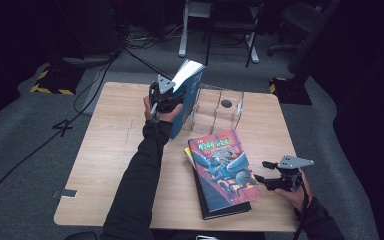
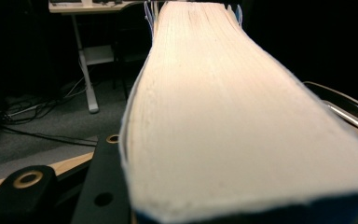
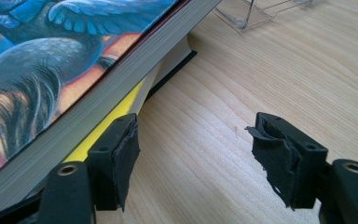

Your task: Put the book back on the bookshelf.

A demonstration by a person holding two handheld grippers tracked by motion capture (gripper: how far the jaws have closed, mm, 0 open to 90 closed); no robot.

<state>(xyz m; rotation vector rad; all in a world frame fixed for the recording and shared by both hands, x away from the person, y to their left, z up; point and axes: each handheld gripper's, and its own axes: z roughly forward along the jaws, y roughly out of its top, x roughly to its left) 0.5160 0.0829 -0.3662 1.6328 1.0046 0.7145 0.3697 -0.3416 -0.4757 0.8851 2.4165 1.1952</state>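
My left gripper (image 1: 172,101) is shut on a thick blue book (image 1: 190,92), held upright and tilted over the far middle of the table, right beside a clear acrylic rack (image 1: 220,107). In the left gripper view the book's pale page edge (image 2: 233,116) runs away from me, with one black jaw against its left side and the other jaw hidden. My right gripper (image 1: 261,171) rests low at the table's right front, open, with bare wood between its pads (image 3: 193,154). Its left pad (image 3: 121,154) sits beside a stack of books, whose top book has an illustrated cover (image 1: 223,165) (image 3: 51,70).
Under the illustrated book lie a yellow book (image 3: 107,121) and a black one (image 1: 225,210). The wooden table (image 1: 110,150) has bare room on its left half. The rack's clear foot (image 3: 256,14) stands beyond the stack. Chairs, cables and a stand sit on the floor behind.
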